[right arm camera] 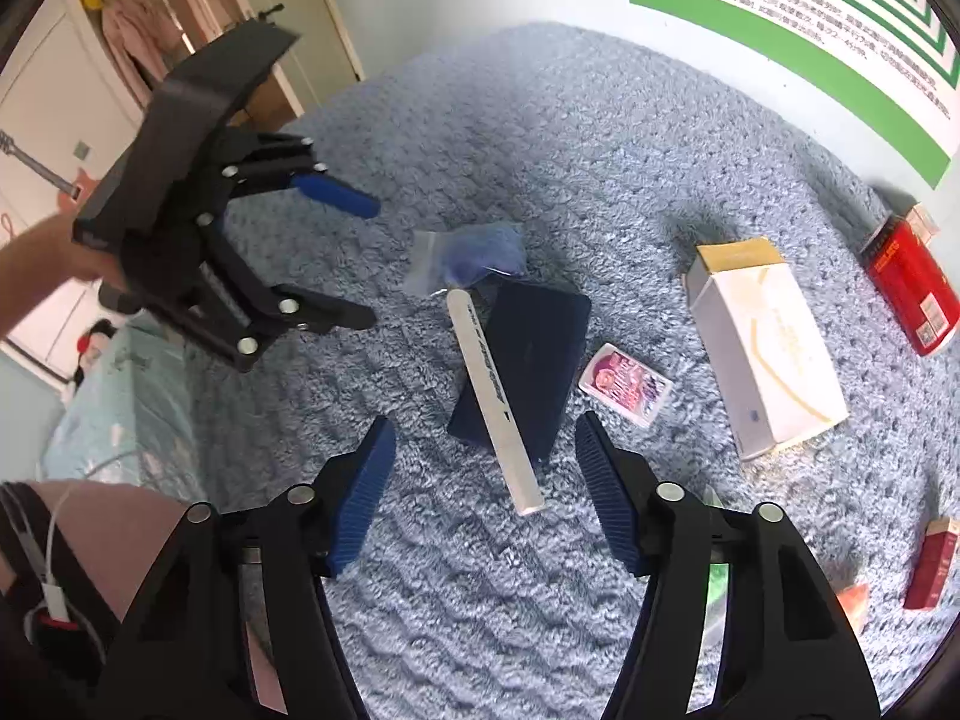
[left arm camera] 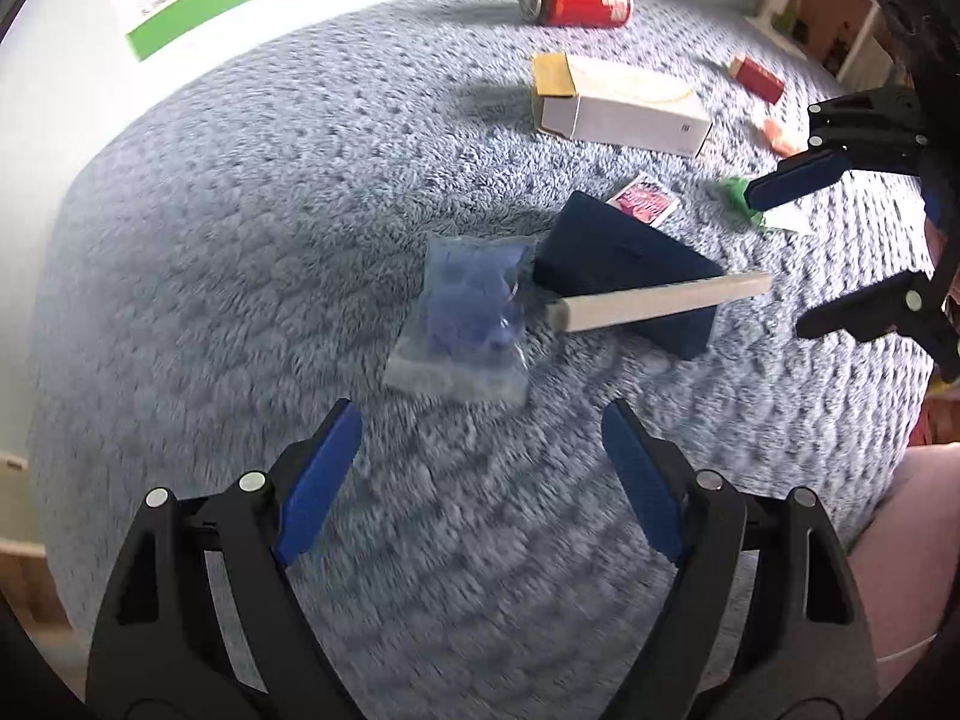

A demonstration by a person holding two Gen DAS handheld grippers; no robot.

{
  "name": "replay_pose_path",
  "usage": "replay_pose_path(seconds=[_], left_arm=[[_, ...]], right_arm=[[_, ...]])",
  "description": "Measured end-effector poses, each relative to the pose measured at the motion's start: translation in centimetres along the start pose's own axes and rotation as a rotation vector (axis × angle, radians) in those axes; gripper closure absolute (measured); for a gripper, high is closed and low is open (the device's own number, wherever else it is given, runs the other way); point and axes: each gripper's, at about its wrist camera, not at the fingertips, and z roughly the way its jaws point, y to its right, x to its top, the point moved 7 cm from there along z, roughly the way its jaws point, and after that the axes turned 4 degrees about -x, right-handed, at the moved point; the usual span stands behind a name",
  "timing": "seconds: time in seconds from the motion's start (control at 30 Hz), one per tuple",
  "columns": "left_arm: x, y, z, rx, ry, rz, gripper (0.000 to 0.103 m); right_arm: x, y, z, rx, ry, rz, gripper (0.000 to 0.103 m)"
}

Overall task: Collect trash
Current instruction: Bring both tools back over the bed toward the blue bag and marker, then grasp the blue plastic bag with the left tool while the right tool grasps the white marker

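A: Left claw is gaping wide, gripping nothing, hovering just short of the bag on the rug.

B: Right claw is likewise spread and bare, its fingers flanking the stick lying across the blue box. Can is lying well apart.

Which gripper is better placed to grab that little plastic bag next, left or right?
Left, probably. The left gripper is open and faces the plastic bag directly. For the right gripper, also open, the bag lies farther off, beyond the white stick and the dark blue box.
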Motion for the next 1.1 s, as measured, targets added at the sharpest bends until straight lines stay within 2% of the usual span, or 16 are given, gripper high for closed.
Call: replay_pose_path(seconds=[0.13,0.4,0.5,0.6,0.63,0.73,0.8,0.9,1.1], left_arm=[[0.7,-0.6,1.6,-0.011,-0.011,0.039,0.023],[2.4,-1.4,3.2,-0.043,0.011,0.063,0.024],[2.7,-1.3,3.9,-0.077,0.006,0.051,0.038],[2.9,-1.1,4.2,-0.063,0.020,0.070,0.046],[2.9,-1.1,4.1,-0.058,0.023,0.074,0.052],[3.0,-1.7,3.8,-0.065,0.028,0.060,0.068],[2.9,-2.1,3.4,-0.085,0.033,0.043,0.069],[2.5,-2.4,2.8,-0.055,0.041,0.050,0.069],[1.9,-2.8,0.2,-0.032,0.073,-0.009,0.069]], right_arm=[[0.3,0.1,1.8,-0.029,-0.048,-0.012,0.045],[0.4,-0.6,4.1,-0.104,-0.067,-0.113,0.058],[0.5,-0.9,4.3,-0.123,-0.056,-0.154,0.067],[0.4,-1.3,4.3,-0.119,-0.054,-0.178,0.085],[0.5,-1.4,4.3,-0.122,-0.054,-0.181,0.089],[0.4,-1.2,4.3,-0.113,-0.057,-0.171,0.089],[0.4,-0.9,4.0,-0.085,-0.062,-0.138,0.089],[0.8,-0.2,3.1,-0.055,-0.047,-0.092,0.089],[1.3,0.7,1.2,-0.016,-0.014,-0.059,0.089]])
